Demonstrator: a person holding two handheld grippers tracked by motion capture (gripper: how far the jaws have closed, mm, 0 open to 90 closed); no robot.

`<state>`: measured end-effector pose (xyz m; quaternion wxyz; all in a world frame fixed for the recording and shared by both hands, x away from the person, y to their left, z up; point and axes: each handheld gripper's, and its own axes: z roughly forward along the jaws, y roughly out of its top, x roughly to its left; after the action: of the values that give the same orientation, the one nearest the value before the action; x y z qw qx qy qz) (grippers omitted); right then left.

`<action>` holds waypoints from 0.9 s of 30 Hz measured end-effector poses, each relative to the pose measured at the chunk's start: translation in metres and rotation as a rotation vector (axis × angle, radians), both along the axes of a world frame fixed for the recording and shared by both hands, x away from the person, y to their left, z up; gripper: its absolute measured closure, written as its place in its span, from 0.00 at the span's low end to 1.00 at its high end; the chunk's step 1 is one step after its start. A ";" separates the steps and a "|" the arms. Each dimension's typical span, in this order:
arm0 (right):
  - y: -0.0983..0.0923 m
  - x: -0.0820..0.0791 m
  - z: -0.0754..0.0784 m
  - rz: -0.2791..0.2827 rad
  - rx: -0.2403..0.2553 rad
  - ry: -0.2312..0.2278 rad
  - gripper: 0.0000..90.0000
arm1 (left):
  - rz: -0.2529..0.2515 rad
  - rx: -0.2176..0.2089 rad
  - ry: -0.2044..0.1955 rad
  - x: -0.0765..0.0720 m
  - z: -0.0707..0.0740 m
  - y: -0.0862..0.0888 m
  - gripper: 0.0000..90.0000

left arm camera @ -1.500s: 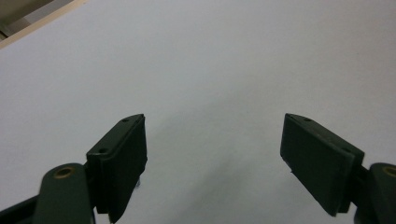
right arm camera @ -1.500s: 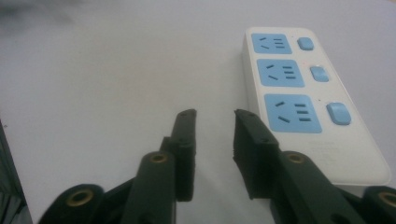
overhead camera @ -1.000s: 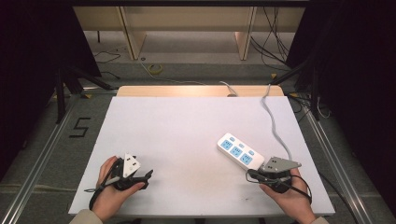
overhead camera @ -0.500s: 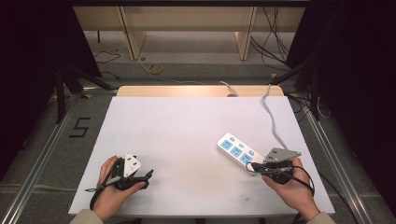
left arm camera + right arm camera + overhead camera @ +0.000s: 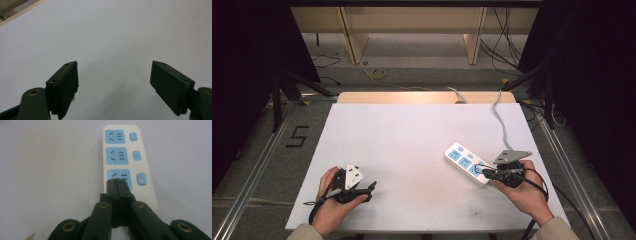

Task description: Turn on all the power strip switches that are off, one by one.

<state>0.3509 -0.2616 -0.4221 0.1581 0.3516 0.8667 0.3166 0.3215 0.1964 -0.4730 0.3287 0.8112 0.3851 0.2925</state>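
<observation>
A white power strip (image 5: 466,163) with three blue sockets and blue switches lies on the white table (image 5: 412,140) at the right; its grey cable (image 5: 499,120) runs off toward the far edge. My right gripper (image 5: 484,173) is shut with nothing between its jaws, and its tips hover over the nearest socket (image 5: 120,177) of the power strip (image 5: 125,157). At the front left, my left gripper (image 5: 371,188) rests open near the table's edge. In the left gripper view its jaws stand wide apart over bare tabletop (image 5: 112,37).
The table's wooden far edge (image 5: 422,96) borders a floor with cables and desk legs. A "5" mark (image 5: 297,136) is on the floor at the left. Metal rails run along both sides of the table.
My right gripper has moved slightly left and forward onto the near end of the power strip. The left gripper has stayed put.
</observation>
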 end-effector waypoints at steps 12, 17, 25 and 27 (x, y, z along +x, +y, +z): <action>0.002 0.013 0.006 -0.010 -0.039 0.040 1.00 | -0.001 0.002 -0.005 0.001 0.000 0.000 0.25; 0.002 0.018 0.008 -0.013 -0.046 0.050 1.00 | -0.001 0.006 -0.008 0.001 0.001 -0.001 0.25; 0.003 0.022 0.009 -0.015 -0.054 0.061 1.00 | -0.001 0.006 -0.010 0.001 0.001 -0.001 0.25; 0.003 0.023 0.010 -0.015 -0.056 0.066 1.00 | -0.003 0.007 -0.013 0.001 0.000 -0.001 0.25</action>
<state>0.3737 -0.2582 -0.4123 0.1415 0.3639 0.8773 0.2792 0.3223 0.1955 -0.4725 0.3290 0.8110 0.3807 0.2984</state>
